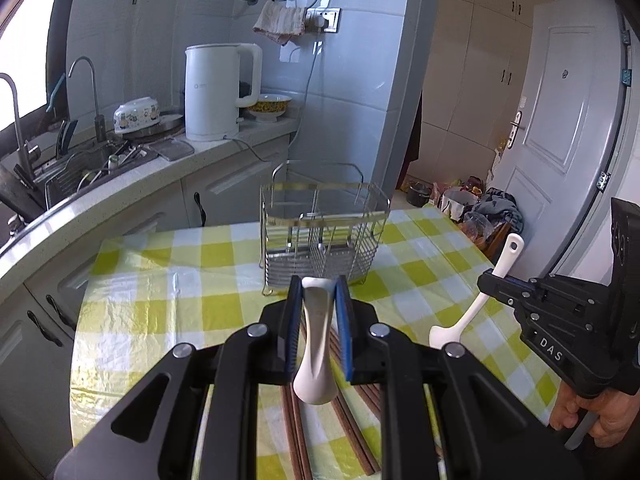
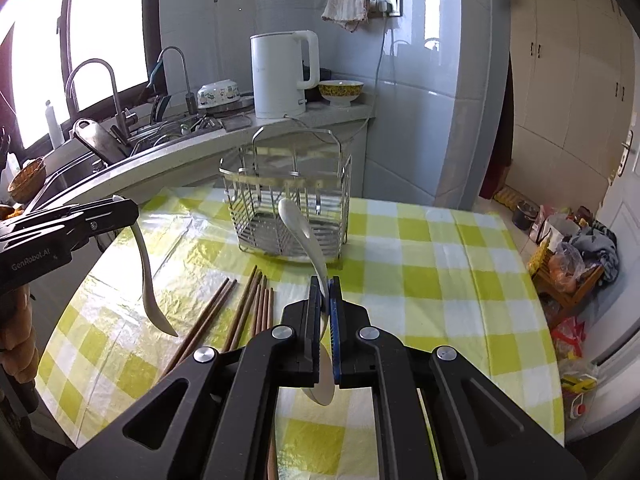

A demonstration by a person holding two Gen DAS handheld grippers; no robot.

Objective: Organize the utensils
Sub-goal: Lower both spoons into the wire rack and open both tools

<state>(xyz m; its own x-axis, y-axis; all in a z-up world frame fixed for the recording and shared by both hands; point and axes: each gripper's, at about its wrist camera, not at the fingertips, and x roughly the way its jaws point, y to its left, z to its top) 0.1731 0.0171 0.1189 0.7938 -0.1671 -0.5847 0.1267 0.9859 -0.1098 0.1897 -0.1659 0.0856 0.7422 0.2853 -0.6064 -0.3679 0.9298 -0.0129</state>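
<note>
**Mia:** What is each hand holding?

**Ben:** The left gripper has its fingers clamped on a white spoon. The spoon's round end hangs down toward the camera, above the worktop. The right gripper has its fingers squeezed tight on another white spoon.

**Mia:** Which way does that second spoon point?

**Ben:** Its handle sticks up and forward, right at the wire basket. The long part lines up with the basket's open top.

**Mia:** Where is the basket?

**Ben:** It stands on the checked cloth, straight ahead of both grippers. I can't see anything inside it yet.

**Mia:** Which hand is closer?

**Ben:** I think they are about the same. In the right view the spoon tip already sits in front of the basket, so maybe the right one goes first.

**Mia:** What else is waiting?

**Ben:** Brown chopsticks lie flat on the cloth, near the grippers, pointing roughly toward the basket. Nobody holds them.

**Mia:** So what matters now?

**Ben:** I think each spoon must go forward, over the rim, then down.
</note>
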